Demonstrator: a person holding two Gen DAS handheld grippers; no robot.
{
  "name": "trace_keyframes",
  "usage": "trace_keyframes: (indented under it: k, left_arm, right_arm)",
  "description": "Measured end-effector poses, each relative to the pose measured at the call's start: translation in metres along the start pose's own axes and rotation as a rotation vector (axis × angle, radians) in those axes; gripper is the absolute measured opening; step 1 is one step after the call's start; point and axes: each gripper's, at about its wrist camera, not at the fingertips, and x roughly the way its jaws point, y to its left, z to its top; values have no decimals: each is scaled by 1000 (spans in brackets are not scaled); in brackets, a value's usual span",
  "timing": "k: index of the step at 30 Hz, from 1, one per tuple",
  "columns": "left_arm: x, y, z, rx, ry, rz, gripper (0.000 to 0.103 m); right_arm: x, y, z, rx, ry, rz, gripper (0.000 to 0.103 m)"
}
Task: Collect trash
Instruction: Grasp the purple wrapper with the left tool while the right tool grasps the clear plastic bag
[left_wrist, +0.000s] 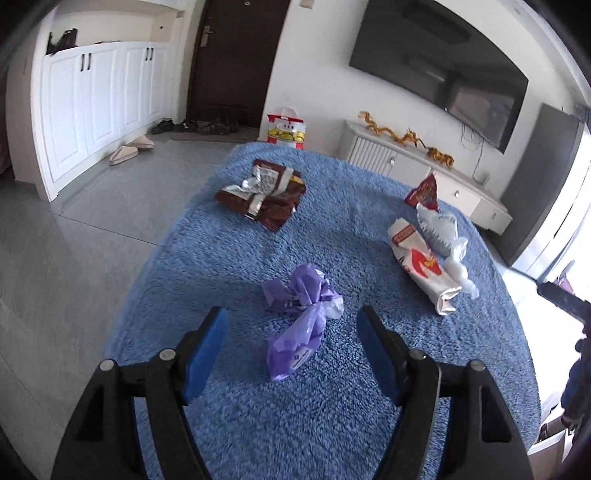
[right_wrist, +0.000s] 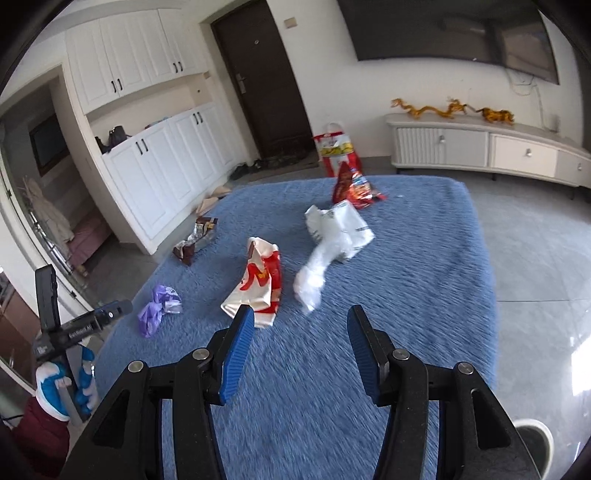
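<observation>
Trash lies spread on the blue rug (left_wrist: 332, 406), none of it collected yet. The left gripper (left_wrist: 291, 354) is spread wide, and the crumpled purple bag (left_wrist: 299, 321) lies between and just beyond its blue pads, with no contact. The right gripper (right_wrist: 301, 350) is also spread and holds nothing; the red-and-white wrapper (right_wrist: 260, 284) sits just ahead of its left pad, and the white plastic bag (right_wrist: 332, 243) is a little further. A brown wrapper (left_wrist: 262, 192) and a red snack bag (left_wrist: 423, 192) lie well apart, at the far side.

Several things can go wrong from here. The purple bag is thin and soft, so the pads may close on one loose fold only and the rest may slip out when it is lifted. The long pile of the rug can also get caught in the pads if the gripper comes too low. On the right, the wrapper and the white bag lie close together, maybe touching, though the blur makes this hard to tell. A grasp there may drag the second piece or push it away. I see no bin clearly in either view, so the drop place is uncertain.
</observation>
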Motion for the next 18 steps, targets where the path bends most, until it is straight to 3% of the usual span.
trace_keyframes:
  k: [8,15,17,18]
  left_arm:
    - [31,-5,4,49,32,5,71]
    - [55,-10,1,99,78,-8,69]
    - [60,-10,1,102,93,-23,52]
    - [62,-10,0,100,98,-33,50]
  right_arm:
    - [68,-9,12,47,69,44,52]
    - [113,-16,18,51,119,27,52]
    - [122,-19,19,66,130,19,52]
    - [124,-21,19,71,132,23,52]
